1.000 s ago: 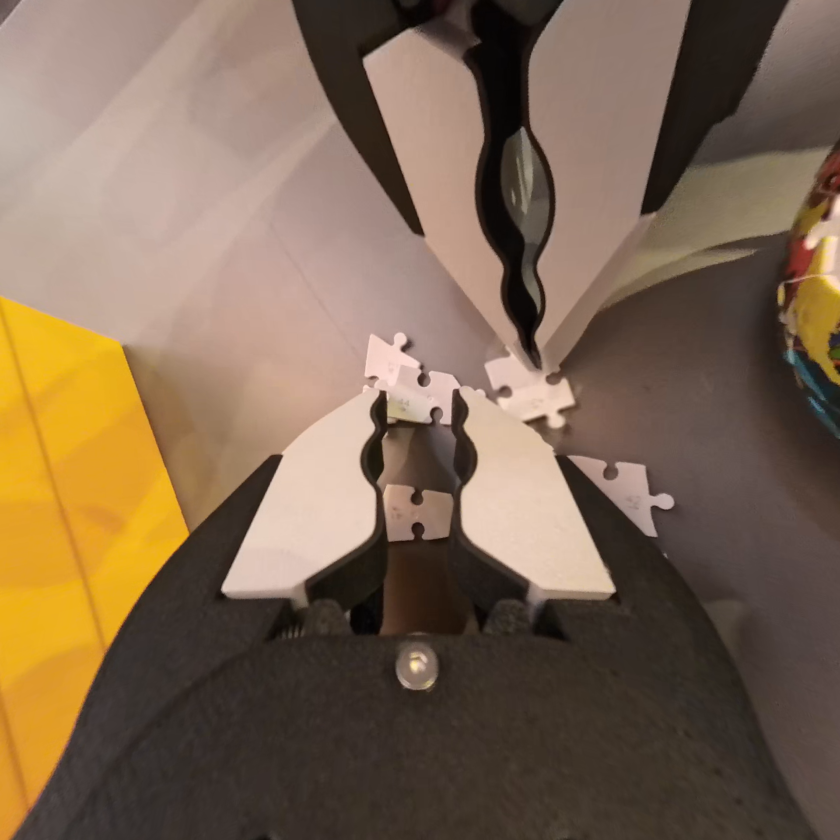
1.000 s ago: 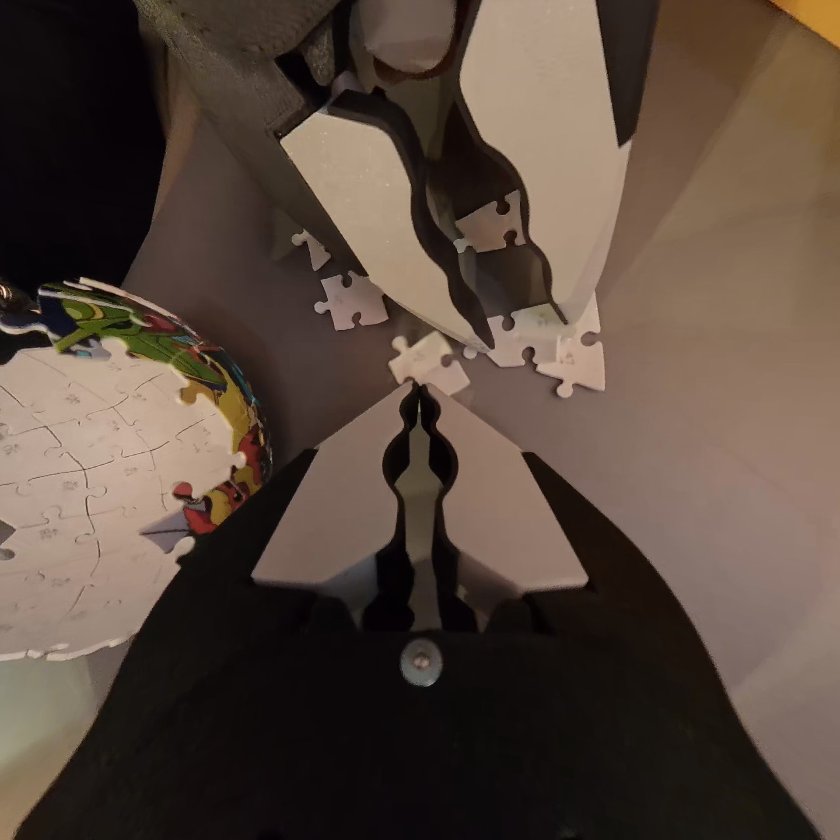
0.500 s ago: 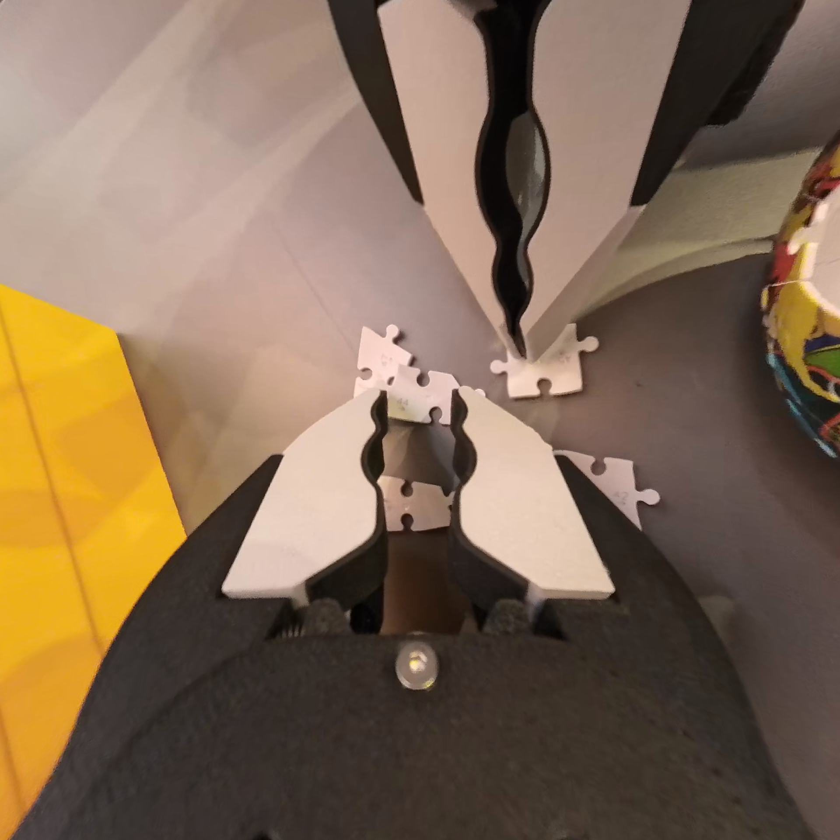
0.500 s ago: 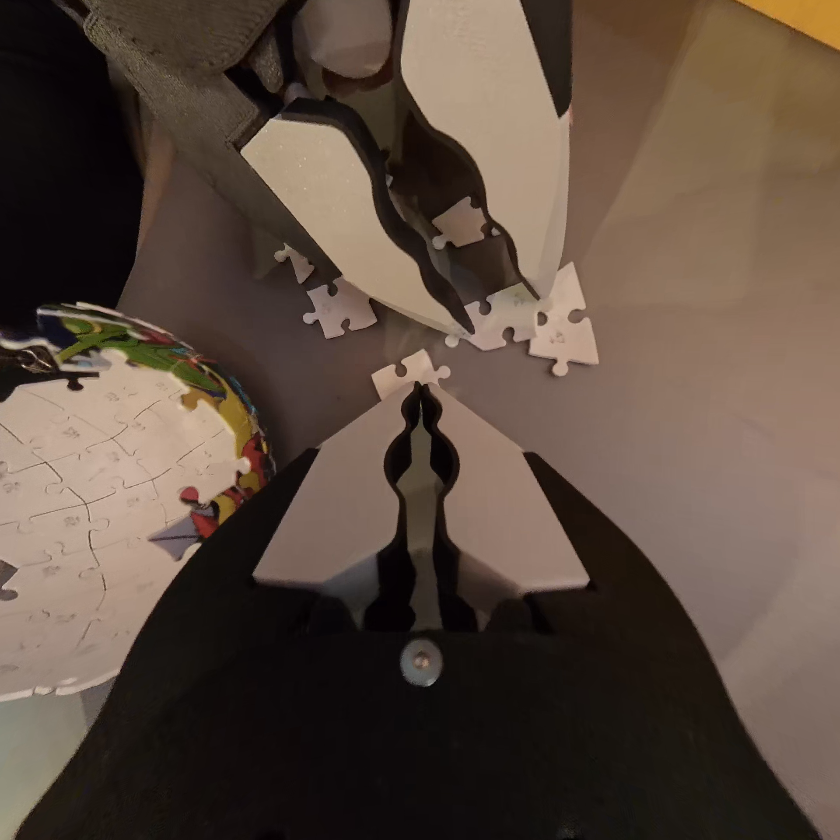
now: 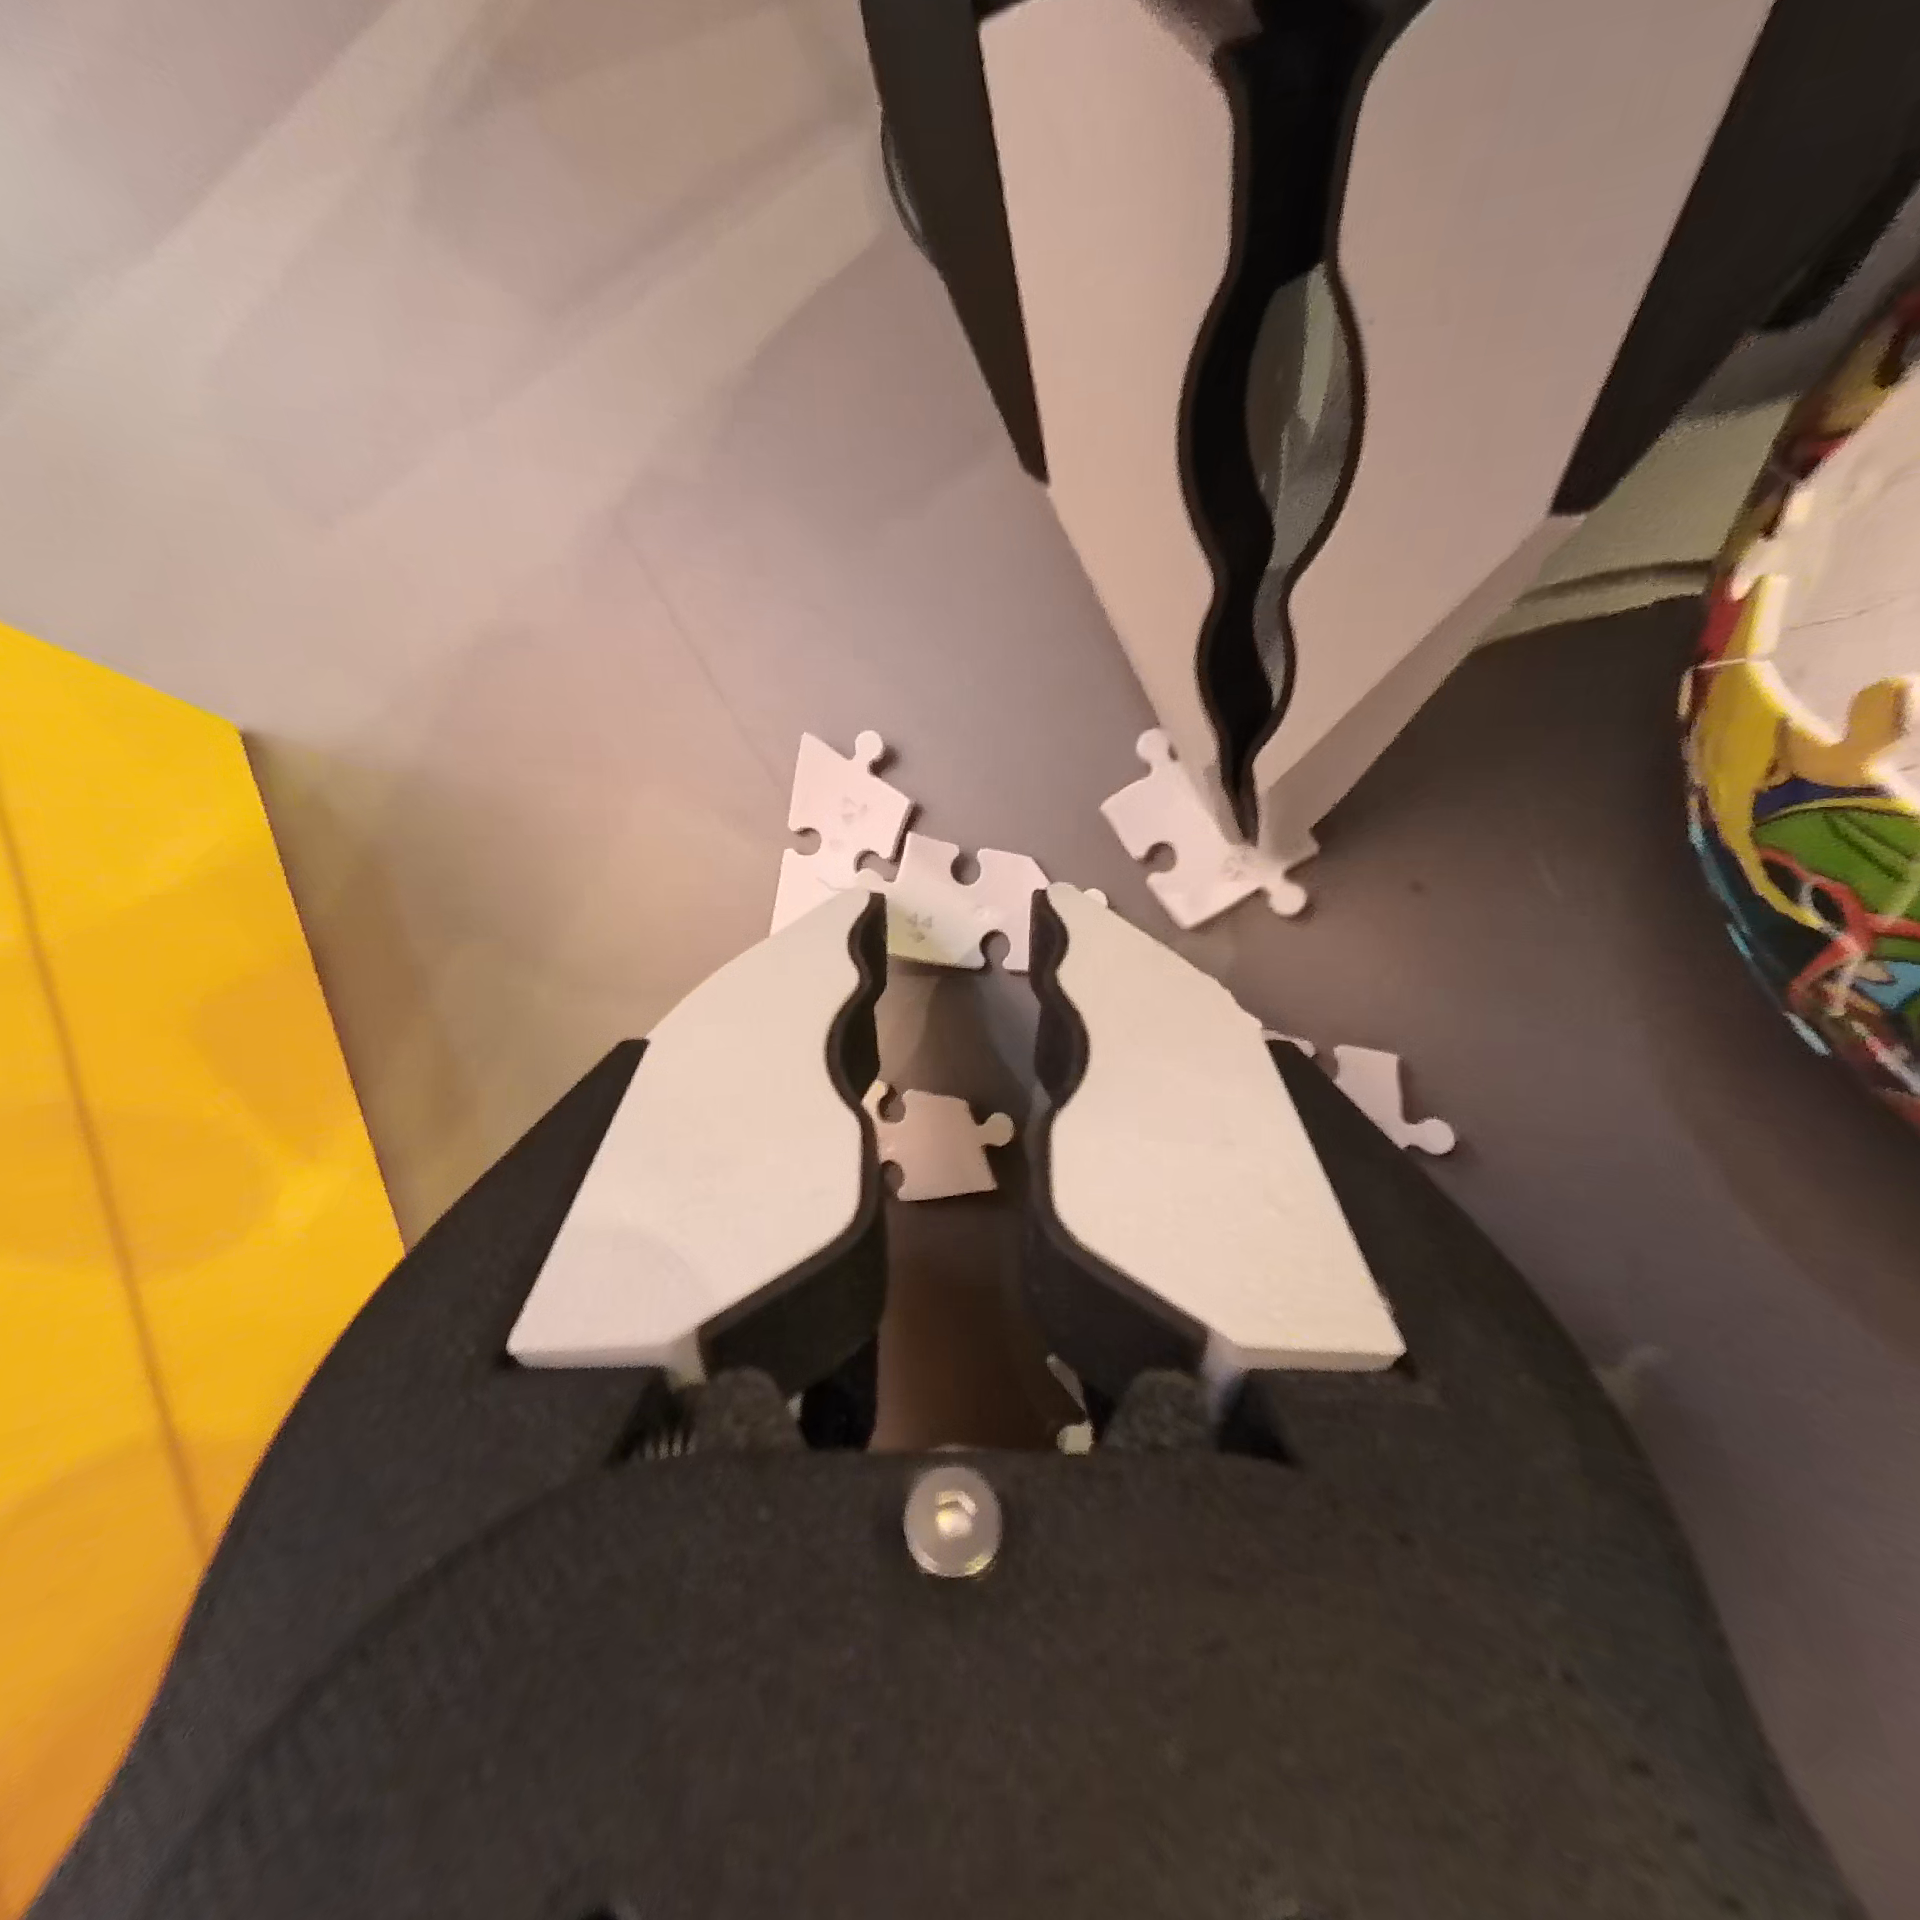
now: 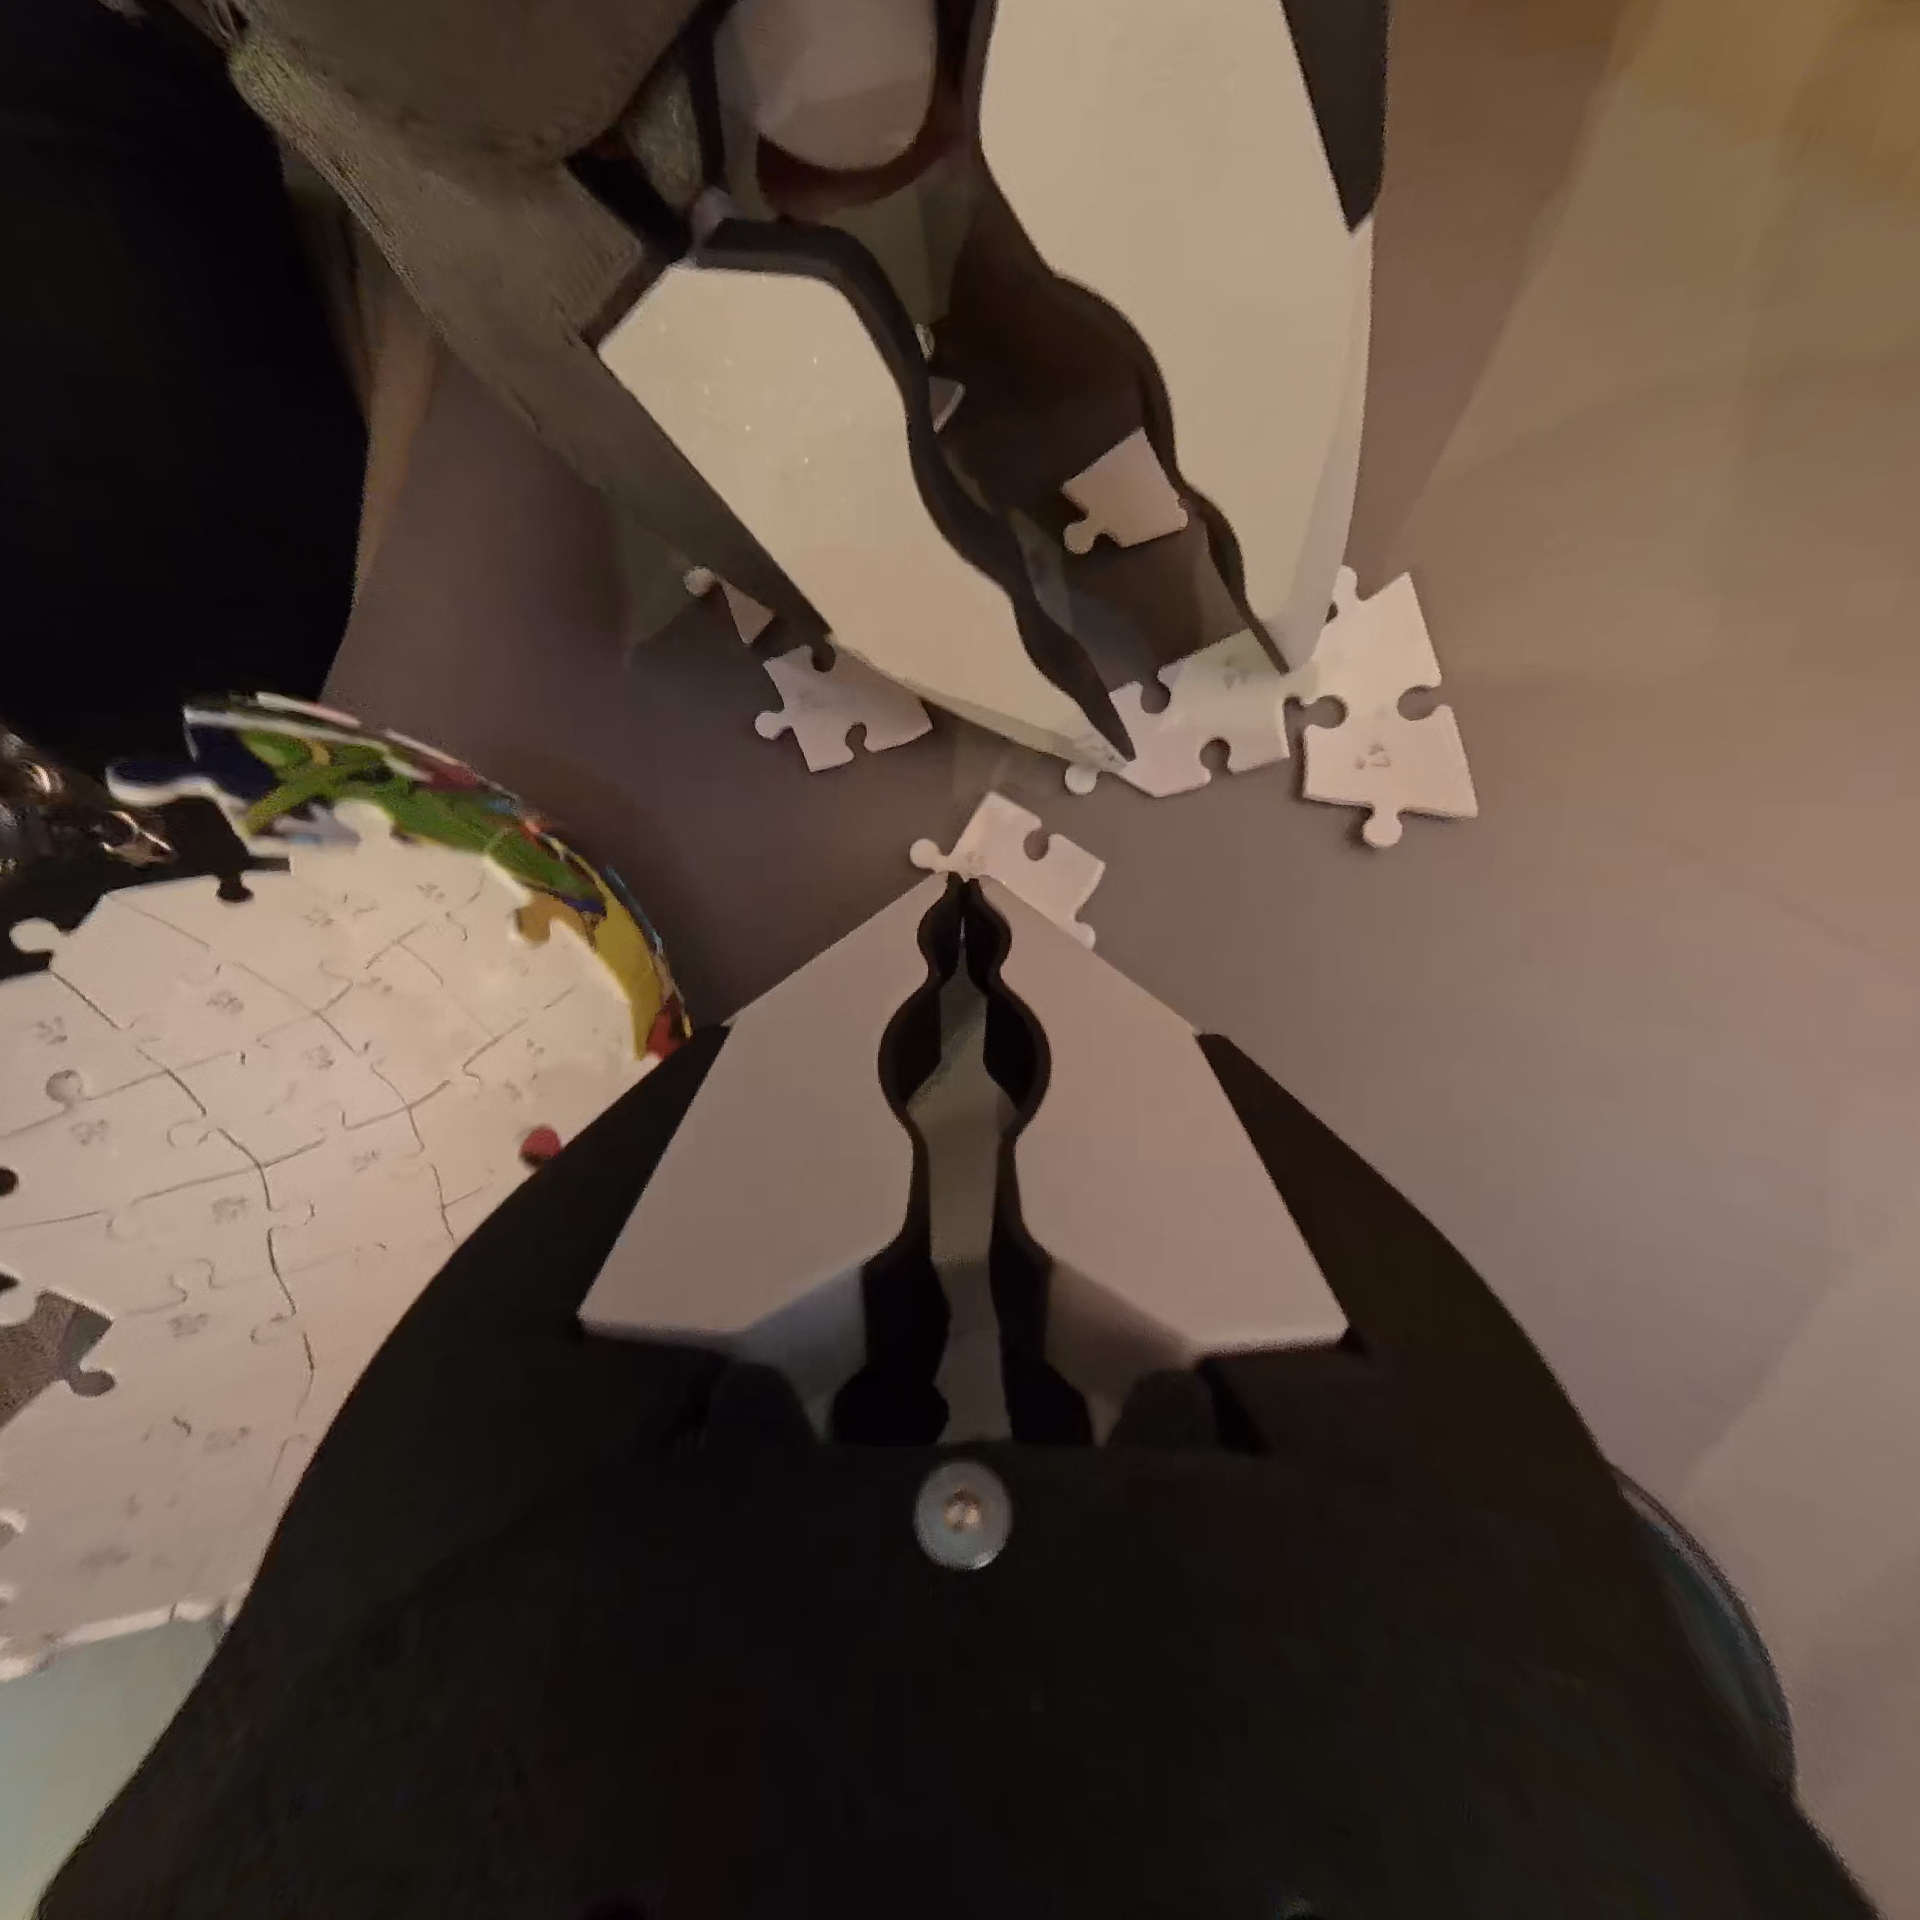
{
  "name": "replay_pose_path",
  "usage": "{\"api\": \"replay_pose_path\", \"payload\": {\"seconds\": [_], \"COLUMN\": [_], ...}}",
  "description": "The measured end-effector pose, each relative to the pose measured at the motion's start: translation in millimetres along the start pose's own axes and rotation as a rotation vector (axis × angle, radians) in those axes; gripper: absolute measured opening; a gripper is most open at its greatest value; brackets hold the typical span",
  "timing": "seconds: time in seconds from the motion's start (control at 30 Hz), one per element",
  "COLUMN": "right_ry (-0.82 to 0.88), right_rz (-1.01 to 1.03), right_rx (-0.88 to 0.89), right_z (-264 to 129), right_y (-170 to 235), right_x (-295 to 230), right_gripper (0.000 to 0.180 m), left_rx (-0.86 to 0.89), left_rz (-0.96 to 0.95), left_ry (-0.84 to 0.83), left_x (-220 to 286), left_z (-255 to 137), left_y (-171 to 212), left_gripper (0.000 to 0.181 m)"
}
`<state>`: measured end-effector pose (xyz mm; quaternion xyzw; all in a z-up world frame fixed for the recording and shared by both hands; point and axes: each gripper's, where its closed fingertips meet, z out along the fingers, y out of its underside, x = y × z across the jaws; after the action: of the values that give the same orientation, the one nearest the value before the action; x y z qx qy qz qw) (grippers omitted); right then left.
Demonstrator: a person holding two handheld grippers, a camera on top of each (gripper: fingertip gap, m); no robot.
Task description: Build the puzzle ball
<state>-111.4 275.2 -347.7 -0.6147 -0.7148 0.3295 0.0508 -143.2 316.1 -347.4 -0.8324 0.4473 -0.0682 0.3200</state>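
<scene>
Several white, face-down puzzle pieces lie on the grey table. My left gripper [image 5: 954,906] is open, and its fingertips straddle one piece [image 5: 940,914] lying flat on the table. A second piece [image 5: 935,1143] shows lower between the fingers. My right gripper [image 6: 961,883] is shut, and its tips rest on the edge of a flat piece [image 6: 1023,847]. That piece also shows in the left wrist view [image 5: 1195,847]. The half-built puzzle ball [image 6: 260,1091], coloured outside and white inside, sits left of the right gripper. It also shows in the left wrist view [image 5: 1818,935].
A yellow flat object [image 5: 156,1039] lies at the left. More loose pieces lie around the left gripper [image 6: 1195,701]: one to its right [image 6: 1382,727], one to its left [image 6: 842,707]. Another piece [image 5: 1382,1122] lies by the left gripper's right finger. Across from one pair of fingers to the other is roughly 5 cm. My right tips are roughly 15 cm from the half-built puzzle ball [image 6: 260,1091].
The piece under the right gripper's shut tips has slid and turned on the table. The left gripper has stayed open over its piece. The ball has shifted in both views.
</scene>
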Motion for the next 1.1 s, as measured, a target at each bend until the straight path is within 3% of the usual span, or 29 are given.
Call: {"api": "replay_pose_path", "payload": {"seconds": [1.1], "right_ry": [-0.060], "right_rz": [-0.151], "right_rx": [-0.040], "right_z": [5.2], "right_y": [-7.2], "right_x": [-0.6], "right_gripper": [0.000], "left_rx": [0.013], "left_rz": [0.015], "left_ry": [0.036], "left_x": [4.5], "left_z": [2.6], "left_y": [-5.4], "left_gripper": [0.026]}}
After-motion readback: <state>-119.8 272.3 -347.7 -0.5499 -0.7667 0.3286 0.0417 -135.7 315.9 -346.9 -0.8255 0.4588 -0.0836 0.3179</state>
